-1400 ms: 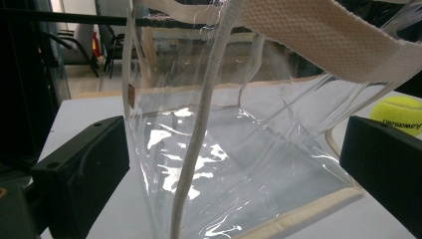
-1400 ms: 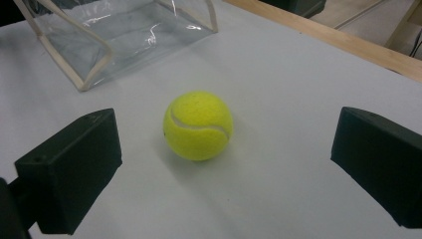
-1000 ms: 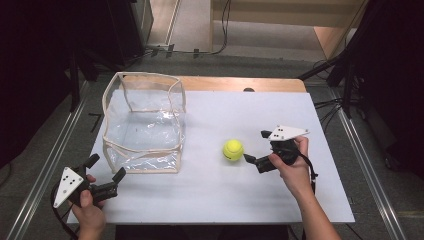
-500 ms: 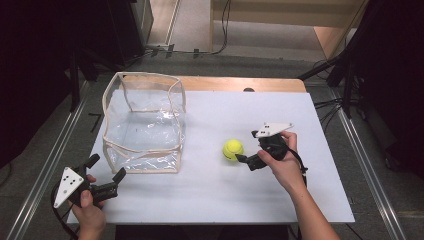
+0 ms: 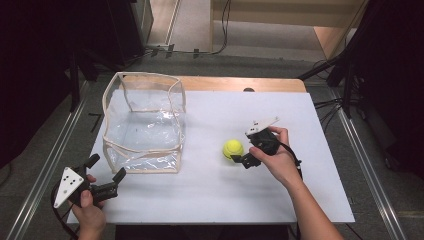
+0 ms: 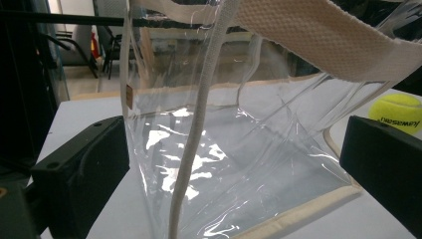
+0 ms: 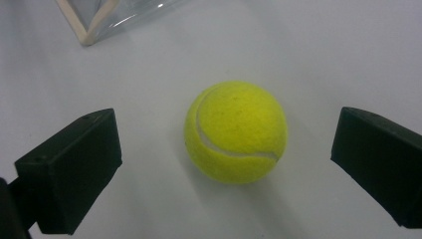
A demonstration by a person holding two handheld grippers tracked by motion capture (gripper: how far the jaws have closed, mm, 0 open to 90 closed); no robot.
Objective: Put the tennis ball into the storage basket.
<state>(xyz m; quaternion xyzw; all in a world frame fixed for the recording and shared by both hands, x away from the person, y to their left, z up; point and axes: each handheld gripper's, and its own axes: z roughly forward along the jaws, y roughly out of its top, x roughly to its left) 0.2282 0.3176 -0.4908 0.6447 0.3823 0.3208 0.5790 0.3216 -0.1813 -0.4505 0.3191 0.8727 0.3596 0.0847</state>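
Right gripper (image 5: 242,152) spread, tennis ball (image 7: 236,132) apparently centred between its jaws: advance level, then close squarely.

Fuzzy felt tennis ball (image 7: 235,132); glossy clear plastic bag (image 5: 143,131) with woven cloth trim; matt white table (image 5: 300,195); matt black jaws.

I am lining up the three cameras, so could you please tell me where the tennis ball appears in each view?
High view: the tennis ball lies right of centre on the white table, just left of the right gripper.
Left gripper view: at the right edge, above the right-hand jaw.
Right gripper view: at centre, between the open jaws.
Shared landmark: the clear bag, whose corner shows top left in the right gripper view.
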